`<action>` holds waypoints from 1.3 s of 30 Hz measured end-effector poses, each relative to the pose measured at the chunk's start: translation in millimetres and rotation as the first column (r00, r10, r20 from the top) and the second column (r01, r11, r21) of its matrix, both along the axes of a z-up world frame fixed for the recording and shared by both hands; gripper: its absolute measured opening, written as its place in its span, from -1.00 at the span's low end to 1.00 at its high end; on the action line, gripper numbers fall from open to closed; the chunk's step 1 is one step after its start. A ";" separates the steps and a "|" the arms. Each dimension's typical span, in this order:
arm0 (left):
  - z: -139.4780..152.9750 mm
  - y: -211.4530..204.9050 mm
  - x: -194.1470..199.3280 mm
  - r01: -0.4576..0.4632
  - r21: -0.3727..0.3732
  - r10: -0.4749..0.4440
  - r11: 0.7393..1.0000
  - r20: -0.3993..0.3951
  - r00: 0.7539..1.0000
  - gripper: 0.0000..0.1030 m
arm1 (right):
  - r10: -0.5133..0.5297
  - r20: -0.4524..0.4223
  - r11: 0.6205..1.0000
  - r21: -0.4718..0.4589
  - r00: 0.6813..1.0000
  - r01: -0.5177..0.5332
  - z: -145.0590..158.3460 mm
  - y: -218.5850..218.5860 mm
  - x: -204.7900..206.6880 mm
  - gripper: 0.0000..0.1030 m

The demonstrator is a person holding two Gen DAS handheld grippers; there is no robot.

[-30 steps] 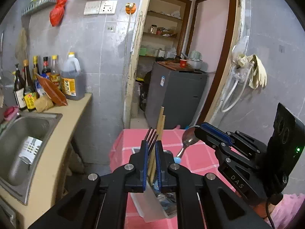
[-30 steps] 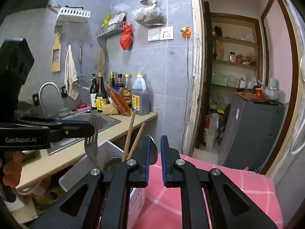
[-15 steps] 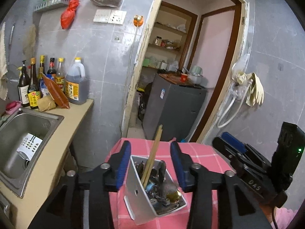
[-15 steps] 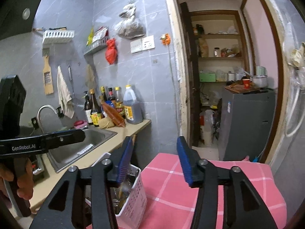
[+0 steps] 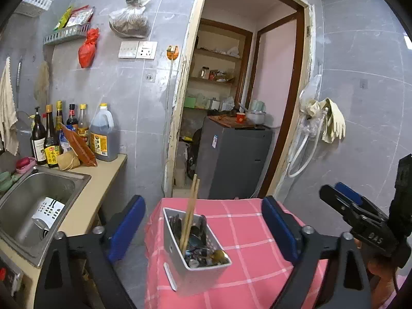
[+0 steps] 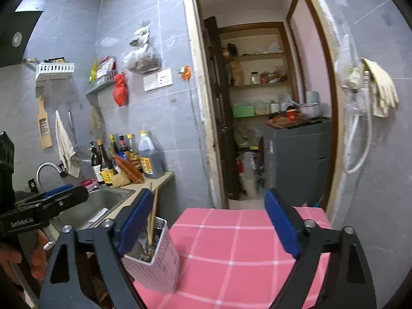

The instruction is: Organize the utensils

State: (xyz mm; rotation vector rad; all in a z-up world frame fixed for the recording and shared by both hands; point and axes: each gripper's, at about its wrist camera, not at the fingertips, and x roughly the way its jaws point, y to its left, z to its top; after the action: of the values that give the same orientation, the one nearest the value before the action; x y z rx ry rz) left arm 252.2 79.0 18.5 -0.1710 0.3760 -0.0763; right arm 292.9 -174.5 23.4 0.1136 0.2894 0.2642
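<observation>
Left wrist view: the left gripper (image 5: 203,221) is seen spread wide, blue pads (image 5: 126,228) well apart, nothing held btwn them. A white utensil holder (image 5: 191,251) is framed btwn the fingers but is touched by neither. It is stood near the left edge of a table covered w/ a pink checked cloth (image 5: 257,234). The holder is rectangular, tapered toward the base, w/ a slot in its front wall. A pair of wooden chopsticks (image 5: 190,213) is leaned upright in it, tips well above the rim. Metal cutlery (image 5: 203,253) is packed in around them; a spoon bowl can be made out, the rest too jumbled to tell apart. The right gripper (image 5: 342,200) is seen at the right edge, held in a hand (image 5: 381,275); from this side its jaw gap cannot be judged. A steel sink (image 5: 33,211) and sauce bottles (image 5: 55,134) are seen on the counter at left.

Right wrist view: the right gripper (image 6: 208,226) is likewise opened wide, empty. The holder (image 6: 154,260) is seen at lower left, just beside the left pad (image 6: 135,221), contact not clear; its side wall is perforated w/ small holes. Chopsticks (image 6: 153,216) are seen rising out of it. The left gripper (image 6: 59,198) is seen at the far left over the sink (image 6: 103,203), edge-on.
</observation>
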 end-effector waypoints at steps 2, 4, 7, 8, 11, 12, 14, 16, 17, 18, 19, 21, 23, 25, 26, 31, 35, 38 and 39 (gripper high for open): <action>-0.1 -4.5 -9.2 0.009 -0.007 -0.009 1.000 0.011 1.000 0.88 | -0.024 0.000 1.000 -0.001 1.000 0.024 2.0 -8.7 -11.0 0.86; -0.9 -9.3 -18.9 0.006 -0.013 -0.006 1.000 0.019 1.000 0.92 | -0.050 -0.003 0.999 -0.007 0.999 0.050 3.1 -17.4 -25.3 0.89; -2.5 -16.1 -33.1 0.008 -0.023 -0.007 1.000 0.025 1.000 0.96 | -0.078 -0.003 0.997 -0.013 0.997 0.078 4.6 -29.2 -45.0 0.97; -3.1 -17.9 -37.1 0.007 -0.023 -0.007 1.000 0.027 1.000 0.97 | -0.086 -0.002 0.996 -0.015 0.996 0.086 5.0 -32.6 -52.2 0.97; -4.4 -26.2 -53.9 0.009 -0.011 -0.008 1.000 0.027 1.000 0.99 | -0.104 -0.001 0.994 -0.021 0.995 0.104 6.9 -42.6 -75.5 0.97; -4.8 -28.6 -59.3 0.008 -0.007 -0.008 1.000 0.025 1.000 0.99 | -0.108 0.001 0.994 -0.022 0.994 0.108 7.2 -45.0 -82.2 0.97; -5.6 -34.6 -74.2 0.007 -0.001 -0.007 1.000 0.020 1.000 0.99 | -0.113 0.007 0.993 -0.025 0.994 0.114 8.8 -50.2 -98.4 0.97; -5.9 -37.8 -86.9 0.003 0.001 -0.003 1.000 0.017 1.000 0.99 | -0.115 0.008 0.993 -0.024 0.993 0.115 10.3 -54.2 -112.9 0.97; -6.0 -39.7 -94.2 0.002 0.003 -0.002 1.000 0.018 1.000 0.99 | -0.118 0.010 0.993 -0.025 0.993 0.118 10.8 -56.4 -122.6 0.97; -6.3 -42.4 -103.3 -0.002 0.008 0.001 1.000 0.019 1.000 0.99 | -0.120 0.010 0.992 -0.025 0.993 0.121 10.8 -58.0 -129.2 0.97; -6.5 -45.2 -110.2 -0.005 0.013 0.005 1.000 0.015 1.000 0.99 | -0.123 0.008 0.992 -0.024 0.992 0.123 11.0 -59.6 -137.0 0.97; -7.0 -48.6 -125.6 -0.012 0.024 0.012 1.000 0.013 1.000 0.99 | -0.124 0.002 0.992 -0.023 0.992 0.124 10.7 -62.3 -153.4 0.97; -8.1 -51.7 -142.5 -0.019 0.025 0.019 1.000 0.012 1.000 0.99 | -0.128 -0.004 0.992 -0.022 0.992 0.128 9.5 -65.3 -169.0 0.97; -10.6 -53.7 -157.4 -0.027 0.016 0.027 1.000 0.007 1.000 0.99 | -0.129 -0.013 0.991 -0.021 0.992 0.129 7.3 -68.7 -184.1 0.97; -11.6 -54.1 -163.6 -0.032 0.012 0.032 0.999 0.005 0.999 0.99 | -0.133 -0.016 0.991 -0.022 0.991 0.133 5.9 -70.4 -193.0 0.97; -17.8 -56.4 -192.8 -0.057 0.013 0.057 0.998 0.002 0.998 0.99 | -0.134 -0.023 0.991 -0.032 0.991 0.133 -0.8 -75.0 -224.5 0.97; -21.1 -57.1 -212.6 -0.065 0.004 0.065 0.998 0.000 0.998 0.99 | -0.131 -0.025 0.990 -0.048 0.991 0.130 -4.2 -74.5 -239.2 0.97; -22.2 -57.9 -220.9 -0.064 0.011 0.064 0.998 0.003 0.998 0.99 | -0.129 -0.026 0.991 -0.048 0.991 0.127 -4.7 -75.1 -247.4 0.97; -22.5 -58.1 -222.9 -0.064 0.013 0.064 0.998 0.004 0.998 0.99 | -0.127 -0.026 0.991 -0.047 0.992 0.126 -5.0 -75.6 -249.7 0.97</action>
State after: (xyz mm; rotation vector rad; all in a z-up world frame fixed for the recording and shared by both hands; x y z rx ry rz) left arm 29.3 21.0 -4.1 -0.1699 0.3669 -0.0110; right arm 43.2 -250.1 18.4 0.0904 0.3161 0.1302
